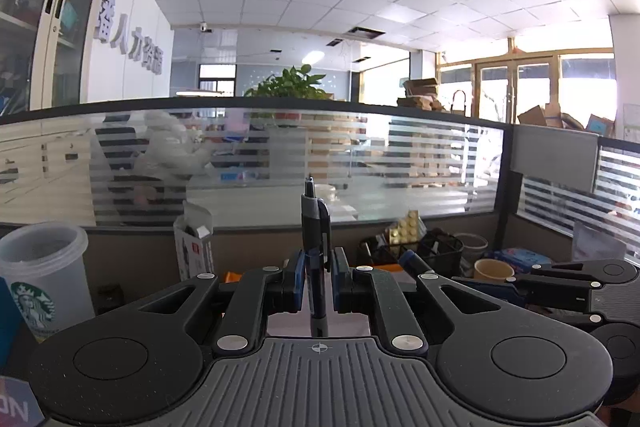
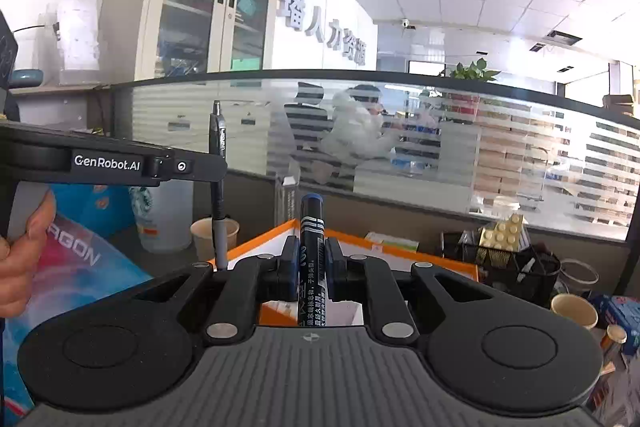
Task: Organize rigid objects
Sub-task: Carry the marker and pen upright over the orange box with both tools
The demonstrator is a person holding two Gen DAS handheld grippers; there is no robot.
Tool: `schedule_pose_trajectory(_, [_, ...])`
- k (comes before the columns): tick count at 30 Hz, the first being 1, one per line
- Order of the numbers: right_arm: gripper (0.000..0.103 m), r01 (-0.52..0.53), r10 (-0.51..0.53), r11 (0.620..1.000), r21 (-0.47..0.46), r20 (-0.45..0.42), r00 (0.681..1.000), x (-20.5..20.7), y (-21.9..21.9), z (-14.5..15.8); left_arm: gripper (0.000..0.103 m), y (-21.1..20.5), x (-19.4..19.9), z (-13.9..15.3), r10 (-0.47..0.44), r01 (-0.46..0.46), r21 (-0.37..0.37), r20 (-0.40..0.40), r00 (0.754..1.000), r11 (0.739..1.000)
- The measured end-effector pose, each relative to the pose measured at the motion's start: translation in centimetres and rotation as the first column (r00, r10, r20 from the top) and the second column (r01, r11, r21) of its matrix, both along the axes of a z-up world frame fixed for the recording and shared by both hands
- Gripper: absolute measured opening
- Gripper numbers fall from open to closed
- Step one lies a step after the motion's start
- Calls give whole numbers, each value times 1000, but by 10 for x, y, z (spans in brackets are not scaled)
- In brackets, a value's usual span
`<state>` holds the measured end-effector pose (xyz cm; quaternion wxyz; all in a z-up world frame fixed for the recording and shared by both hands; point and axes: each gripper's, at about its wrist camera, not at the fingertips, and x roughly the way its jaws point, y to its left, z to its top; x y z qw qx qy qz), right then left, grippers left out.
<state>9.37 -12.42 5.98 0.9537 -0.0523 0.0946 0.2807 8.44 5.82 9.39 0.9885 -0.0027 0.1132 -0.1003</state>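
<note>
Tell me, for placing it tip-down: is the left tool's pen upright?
Upright: the pen stands vertical in the left tool, clicker end up.

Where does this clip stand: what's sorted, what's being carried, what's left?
Done: nothing shows as already sorted. In hand: the left gripper clamps a pen upright, and the right gripper clamps a marker upright; both are lifted above the desk. Left: placing both, perhaps in the mesh organizer. Paper cups and small boxes lie loose beside it.
</note>
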Motion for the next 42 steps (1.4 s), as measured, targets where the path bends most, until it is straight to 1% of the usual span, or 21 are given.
schedule_pose_trajectory(4, [12, 5, -5, 1000, 7, 2, 1000, 19, 2, 4, 11, 0, 16, 1, 7, -7, 0, -1, 1000, 1000])
schedule_pose_trajectory(11, [12, -1, 2, 1000, 18, -41, 999, 60, 13, -1, 11, 3, 45, -13, 17, -17, -1, -49, 999, 1000])
schedule_pose_trajectory(14, [12, -3, 4, 1000, 17, -68, 998, 77, 20, -9, 11, 5, 54, -23, 21, -21, 0, -74, 997, 1000])
schedule_pose_trajectory(21, [12, -5, 5, 1000, 4, -167, 986, 119, 35, -35, 11, 9, 73, -44, 28, -28, -3, -129, 991, 1000])
schedule_pose_trajectory(32, [12, -6, -6, 999, -40, -275, 961, 142, 51, -60, 11, 10, 91, -69, 15, -18, -11, -200, 980, 1000])
schedule_pose_trajectory(42, [12, 11, -48, 994, -112, -334, 941, 157, 68, -78, 12, 12, 96, -74, 27, -30, -11, -215, 976, 1000])
